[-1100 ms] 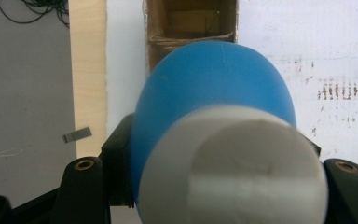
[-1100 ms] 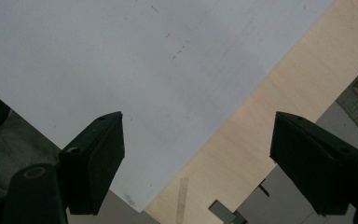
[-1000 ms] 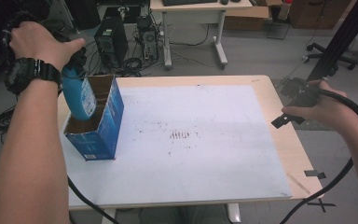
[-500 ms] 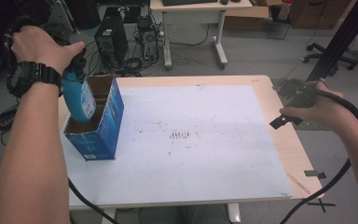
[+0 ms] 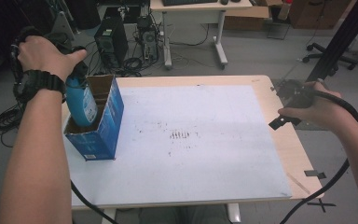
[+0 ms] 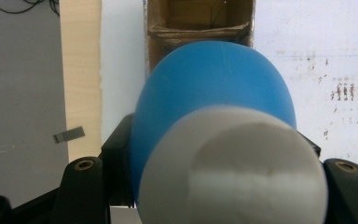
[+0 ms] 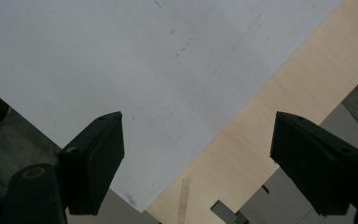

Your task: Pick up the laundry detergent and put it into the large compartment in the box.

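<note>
A blue bottle [image 5: 81, 103] with a white cap [image 6: 235, 170] hangs upright, its lower end inside an open blue cardboard box [image 5: 103, 133] at the left of the white mat [image 5: 191, 116]. My left gripper [image 5: 77, 70] is shut on the bottle's upper part, mostly hidden under the hand. In the left gripper view the bottle [image 6: 214, 93] sits between the black jaws of the left gripper [image 6: 214, 154], above the box's brown inside [image 6: 200, 25]. My right gripper [image 5: 289, 105] hovers over the table's right edge. In the right gripper view the right gripper [image 7: 198, 140] stands open with nothing between its jaws.
The mat covers most of a wooden table [image 5: 291, 144]. Black tape marks [image 5: 315, 174] lie near its front right corner. A computer tower [image 5: 109, 44], cables and a desk [image 5: 196, 9] stand on the floor behind.
The left hand has sunk a little, taking the blue bottle deeper into the box. The right hand has stayed where it was.
</note>
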Motion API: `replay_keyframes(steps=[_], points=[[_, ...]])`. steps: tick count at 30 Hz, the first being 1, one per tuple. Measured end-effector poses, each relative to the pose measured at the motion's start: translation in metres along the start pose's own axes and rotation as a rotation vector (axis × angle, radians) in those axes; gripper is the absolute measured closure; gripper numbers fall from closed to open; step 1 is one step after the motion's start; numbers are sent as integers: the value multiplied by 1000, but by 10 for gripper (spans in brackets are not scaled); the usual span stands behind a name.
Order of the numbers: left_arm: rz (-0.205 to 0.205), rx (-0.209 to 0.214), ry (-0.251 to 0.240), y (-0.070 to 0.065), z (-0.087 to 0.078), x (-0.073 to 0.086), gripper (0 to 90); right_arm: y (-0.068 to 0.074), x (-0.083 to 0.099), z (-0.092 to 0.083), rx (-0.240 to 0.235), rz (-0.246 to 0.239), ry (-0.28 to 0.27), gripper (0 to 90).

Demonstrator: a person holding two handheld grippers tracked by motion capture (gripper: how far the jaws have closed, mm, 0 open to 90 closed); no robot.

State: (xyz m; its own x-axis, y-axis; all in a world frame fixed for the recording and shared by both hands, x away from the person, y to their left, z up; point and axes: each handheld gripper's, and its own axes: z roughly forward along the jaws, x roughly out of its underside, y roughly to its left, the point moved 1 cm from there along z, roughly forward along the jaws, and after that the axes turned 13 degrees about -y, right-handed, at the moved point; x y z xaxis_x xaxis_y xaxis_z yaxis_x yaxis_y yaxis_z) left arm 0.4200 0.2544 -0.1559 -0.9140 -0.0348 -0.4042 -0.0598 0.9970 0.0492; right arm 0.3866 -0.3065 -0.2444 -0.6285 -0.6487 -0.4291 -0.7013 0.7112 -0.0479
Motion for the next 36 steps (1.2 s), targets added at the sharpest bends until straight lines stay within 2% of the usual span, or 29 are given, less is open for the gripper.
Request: replay_keyframes(steps=[9, 26, 36], points=[[-3, 7, 10, 0, 13, 3, 376, 1, 0, 4, -2, -1, 5, 173], [-4, 21, 49, 1, 50, 12, 375, 1, -1, 10, -3, 2, 17, 173], [-5, 21, 66, 0, 62, 15, 375, 1, -2, 11, -5, -2, 17, 173]])
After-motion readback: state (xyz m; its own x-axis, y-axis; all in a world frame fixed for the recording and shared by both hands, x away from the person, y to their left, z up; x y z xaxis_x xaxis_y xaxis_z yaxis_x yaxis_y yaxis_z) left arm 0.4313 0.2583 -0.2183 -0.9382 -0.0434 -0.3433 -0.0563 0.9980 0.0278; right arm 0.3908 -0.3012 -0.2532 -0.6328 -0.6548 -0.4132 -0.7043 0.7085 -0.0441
